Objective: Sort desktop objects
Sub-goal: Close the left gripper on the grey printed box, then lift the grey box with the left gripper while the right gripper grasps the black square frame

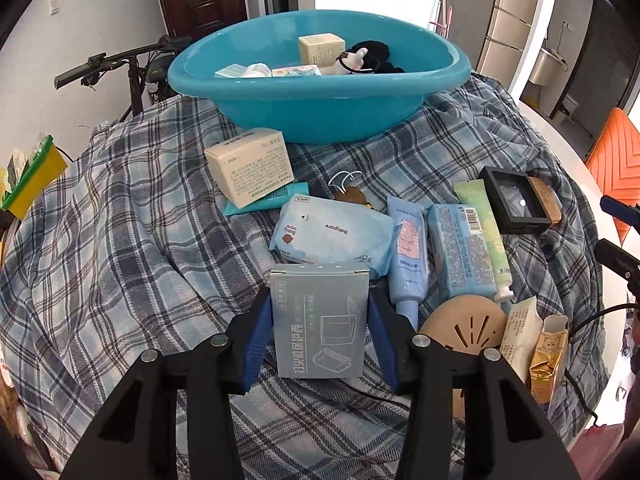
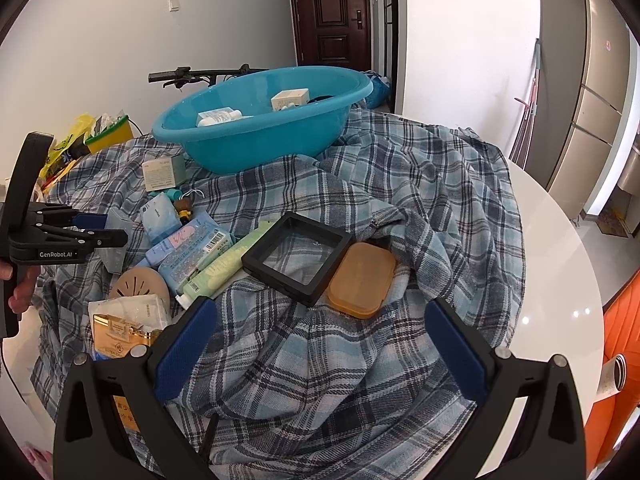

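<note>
A: What holds the left tool (image 1: 320, 336)?

B: It is clenched on a grey box (image 1: 319, 322); the blue pads press both its sides. The box stands upright between them, above the plaid cloth (image 1: 120, 240). Its lower edge I cannot see well.

A: And to the left of this tool?

B: Only cloth, then a yellow and green container (image 1: 34, 180) at the edge, half cut off. Behind it is a bicycle handlebar (image 1: 116, 62), the rest hidden.

A: Ahead of the tool?

B: A pale blue wipes packet (image 1: 330, 236), a beige box (image 1: 250, 166) lying on a teal thing that is mostly covered, and far ahead the blue basin (image 1: 320, 108) with some small boxes and a black item inside. What the black item is, I cannot tell.

A: To the right?

B: A blue tube (image 1: 408, 256), a blue carton (image 1: 460, 248), a green tube (image 1: 486, 224), a black frame (image 1: 514, 200). Nearer, a tan round disc (image 1: 464, 328) is partly hidden by the tool's finger.

A: The right tool (image 2: 320, 344)?

B: Released, the jaws stand wide with only cloth between. Ahead of it lies the black frame and an orange lid (image 2: 362, 280) touching it.

A: The surface?

B: A white round table (image 2: 560, 248), bare at the right of this tool. Behind are a dark door (image 2: 332, 16) and a tall grey fridge (image 2: 576, 92). An orange chair (image 2: 620, 360) is cut off.
</note>
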The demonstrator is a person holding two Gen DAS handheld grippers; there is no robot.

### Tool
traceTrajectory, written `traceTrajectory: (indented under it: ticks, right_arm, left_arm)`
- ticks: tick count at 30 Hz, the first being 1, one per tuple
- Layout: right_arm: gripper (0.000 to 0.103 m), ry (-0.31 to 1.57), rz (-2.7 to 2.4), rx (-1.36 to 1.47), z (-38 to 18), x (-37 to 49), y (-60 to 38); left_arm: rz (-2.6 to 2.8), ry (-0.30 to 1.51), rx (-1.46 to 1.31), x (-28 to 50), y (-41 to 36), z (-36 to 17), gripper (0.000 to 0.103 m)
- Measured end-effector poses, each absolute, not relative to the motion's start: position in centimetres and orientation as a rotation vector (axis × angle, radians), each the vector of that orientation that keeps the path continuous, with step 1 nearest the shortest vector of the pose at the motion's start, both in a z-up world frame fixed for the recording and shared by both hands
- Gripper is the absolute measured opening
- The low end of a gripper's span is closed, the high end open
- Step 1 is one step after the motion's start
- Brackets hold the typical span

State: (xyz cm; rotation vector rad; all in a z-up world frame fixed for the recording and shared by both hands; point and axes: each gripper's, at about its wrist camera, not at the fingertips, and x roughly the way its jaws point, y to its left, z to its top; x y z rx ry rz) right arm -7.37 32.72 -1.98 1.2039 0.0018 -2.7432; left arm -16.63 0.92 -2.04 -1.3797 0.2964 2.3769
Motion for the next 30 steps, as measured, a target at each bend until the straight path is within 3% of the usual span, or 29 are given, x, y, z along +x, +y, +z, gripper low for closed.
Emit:
traceTrajectory:
  ticks: [9,16,22,30]
  right_arm:
    - [0.103,0.094,-2.716,1.210,-2.0,-8.7,31.9]
    - [0.103,0.011,-2.686,1.244,-2.7,-11.3,32.6]
    - [0.103,0.190,-2.612,1.253,-3.5,-14.3,30.7]
    - [0.103,0.216,-2.449,1.348,-5.8,-17.2,30.6]
  left_arm:
    - [2.448,0.176,-1.292,-14.5,-0.3,0.8,0.049]
    - [2.457,0.166,-1.274,-13.3,0.1,1.1,0.049]
    - [2.442,0.166,-1.272,-12.6,0.4,1.1,0.049]
    - [2.431,0.183,-1.286,-12.7,0.3,0.9,0.049]
